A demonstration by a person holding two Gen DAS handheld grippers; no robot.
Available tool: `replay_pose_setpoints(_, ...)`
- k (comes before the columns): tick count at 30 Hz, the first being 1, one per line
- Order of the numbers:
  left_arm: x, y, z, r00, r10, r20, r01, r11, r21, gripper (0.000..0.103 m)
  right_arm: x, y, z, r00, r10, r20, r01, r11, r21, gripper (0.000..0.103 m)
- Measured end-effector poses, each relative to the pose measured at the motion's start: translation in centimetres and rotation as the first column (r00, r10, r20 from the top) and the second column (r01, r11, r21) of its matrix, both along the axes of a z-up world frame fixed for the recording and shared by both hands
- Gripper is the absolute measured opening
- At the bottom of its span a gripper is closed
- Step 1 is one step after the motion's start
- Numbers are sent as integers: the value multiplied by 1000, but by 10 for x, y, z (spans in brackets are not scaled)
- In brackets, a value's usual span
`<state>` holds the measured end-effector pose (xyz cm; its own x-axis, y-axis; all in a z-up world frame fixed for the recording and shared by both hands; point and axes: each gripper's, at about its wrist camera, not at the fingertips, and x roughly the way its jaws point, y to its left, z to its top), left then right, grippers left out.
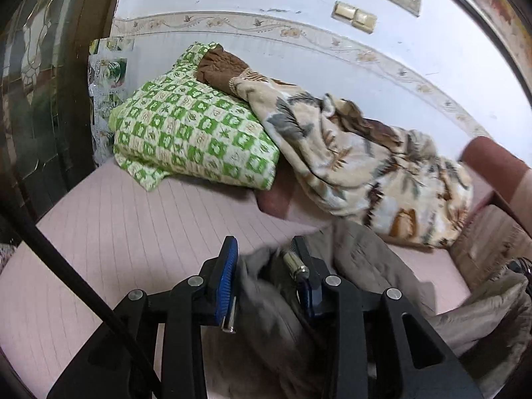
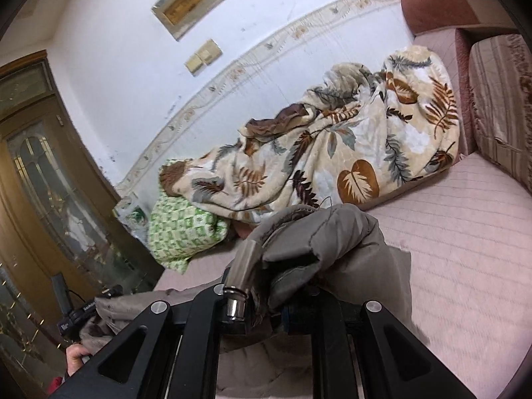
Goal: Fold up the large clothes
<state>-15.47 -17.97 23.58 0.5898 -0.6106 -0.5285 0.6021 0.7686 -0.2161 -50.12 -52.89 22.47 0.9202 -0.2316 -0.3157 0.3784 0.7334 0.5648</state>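
Left wrist view: the left gripper (image 1: 266,249) has its 2 jaws slightly apart, with a fold of the grey garment (image 1: 359,266) bunched between them; whether the pads press it I cannot tell. The garment lies on the pink bed (image 1: 116,226), near a green checked blanket (image 1: 193,139) and a leaf-print blanket (image 1: 382,173).

Right wrist view: the right gripper (image 2: 266,296) is clamped on the grey garment (image 2: 319,236), lifted above the bed (image 2: 465,232).
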Motion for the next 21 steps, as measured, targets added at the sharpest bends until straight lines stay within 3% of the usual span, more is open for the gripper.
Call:
replay_pose_setpoints(6,79,-53,-31,995,65,-77,-59,996,71,32,64,-52,-25,998,-27,-63,29,999,28,13)
replay_pose_setpoints(14,153,-114,-91,979,105,-174,-65,973,221,32,137,-113,-87,971,-108,-212,126,989,74,13)
replay_pose_setpoints(21,187,-119,-101,964,123,-235,-75,976,203,32,156,-164,-140,935,-151,-321,222,955,197,15)
